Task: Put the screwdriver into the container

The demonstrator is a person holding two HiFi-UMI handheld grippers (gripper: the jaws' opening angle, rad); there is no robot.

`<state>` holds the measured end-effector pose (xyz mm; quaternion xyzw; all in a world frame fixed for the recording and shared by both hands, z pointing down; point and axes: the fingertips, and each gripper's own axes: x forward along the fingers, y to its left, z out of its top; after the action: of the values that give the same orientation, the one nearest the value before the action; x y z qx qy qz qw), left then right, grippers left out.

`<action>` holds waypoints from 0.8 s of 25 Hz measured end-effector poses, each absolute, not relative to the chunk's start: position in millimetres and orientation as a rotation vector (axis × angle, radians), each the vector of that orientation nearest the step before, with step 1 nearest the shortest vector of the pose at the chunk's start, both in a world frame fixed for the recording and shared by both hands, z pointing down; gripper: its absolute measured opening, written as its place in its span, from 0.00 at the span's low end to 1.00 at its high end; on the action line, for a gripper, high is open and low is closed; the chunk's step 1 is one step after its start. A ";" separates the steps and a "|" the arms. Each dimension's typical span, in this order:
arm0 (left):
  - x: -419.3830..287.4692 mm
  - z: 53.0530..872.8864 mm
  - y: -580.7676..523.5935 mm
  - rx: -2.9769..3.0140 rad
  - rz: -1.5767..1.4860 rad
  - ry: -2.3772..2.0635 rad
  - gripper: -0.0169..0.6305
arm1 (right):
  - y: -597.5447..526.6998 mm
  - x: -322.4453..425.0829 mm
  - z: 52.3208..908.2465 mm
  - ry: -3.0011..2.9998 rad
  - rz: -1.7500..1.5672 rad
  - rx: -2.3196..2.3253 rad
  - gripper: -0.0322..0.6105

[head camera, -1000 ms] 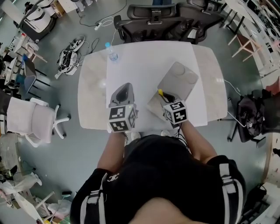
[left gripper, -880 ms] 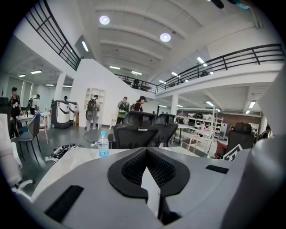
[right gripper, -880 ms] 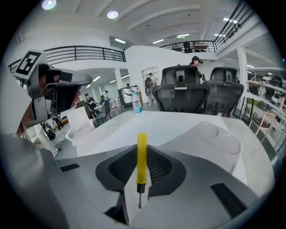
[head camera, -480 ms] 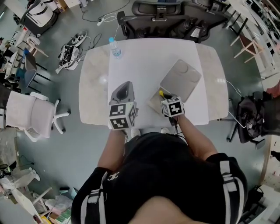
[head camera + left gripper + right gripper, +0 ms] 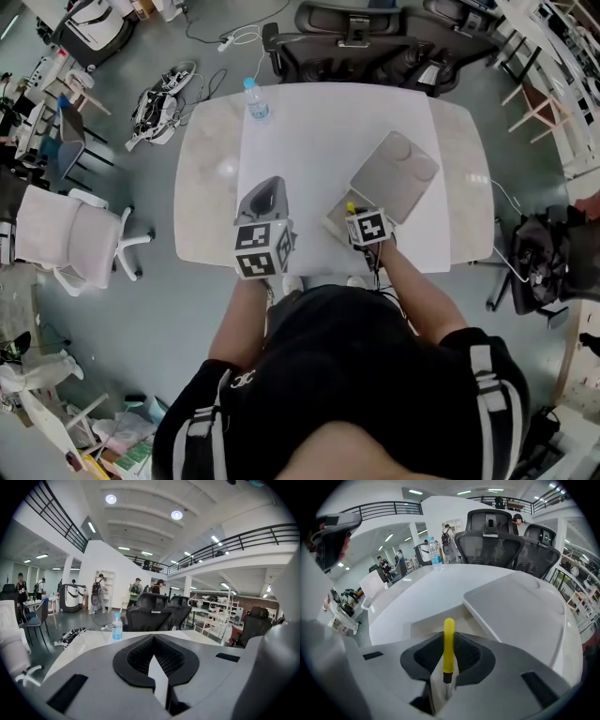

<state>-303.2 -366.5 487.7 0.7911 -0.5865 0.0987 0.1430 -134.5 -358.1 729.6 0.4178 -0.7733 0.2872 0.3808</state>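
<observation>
Head view, surface: white table (image 5: 211, 187); water bottle (image 5: 256, 101) at far edge; grey lid (image 5: 394, 176) beside open container (image 5: 335, 223).
Left gripper view: left gripper (image 5: 153, 641) jaws pressed together, empty.
Right gripper view: right gripper (image 5: 448, 654) pinched yellow screwdriver (image 5: 449, 639), handle pointing over container.

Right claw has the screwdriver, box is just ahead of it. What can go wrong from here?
1. The right claw pinches the thin yellow-handled screwdriver lengthwise, with the handle end poking forward. It may pivot or roll off-line on release.
2. The flat grey lid lies right against the shallow beige open container, seemingly over its right edge. The screwdriver could strike the lid or land on it instead of inside.
</observation>
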 end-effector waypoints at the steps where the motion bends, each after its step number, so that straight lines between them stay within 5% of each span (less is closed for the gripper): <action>1: -303.9 487.9 -365.5 2.280 0.289 -1.693 0.03 | -355.2 -137.2 733.7 -1.972 0.756 1.048 0.15; 14: -319.4 469.7 -356.5 2.271 0.214 -1.800 0.03 | -360.7 -131.4 757.0 -1.866 0.565 1.008 0.15; 20: -317.7 471.0 -353.3 2.271 0.229 -1.794 0.03 | -336.9 -164.5 758.5 -1.987 0.837 0.895 0.24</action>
<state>-317.7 -353.3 471.0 0.7767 -0.6135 0.0785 0.1188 -164.5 -336.9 758.5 0.3524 -0.7829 0.3299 0.3926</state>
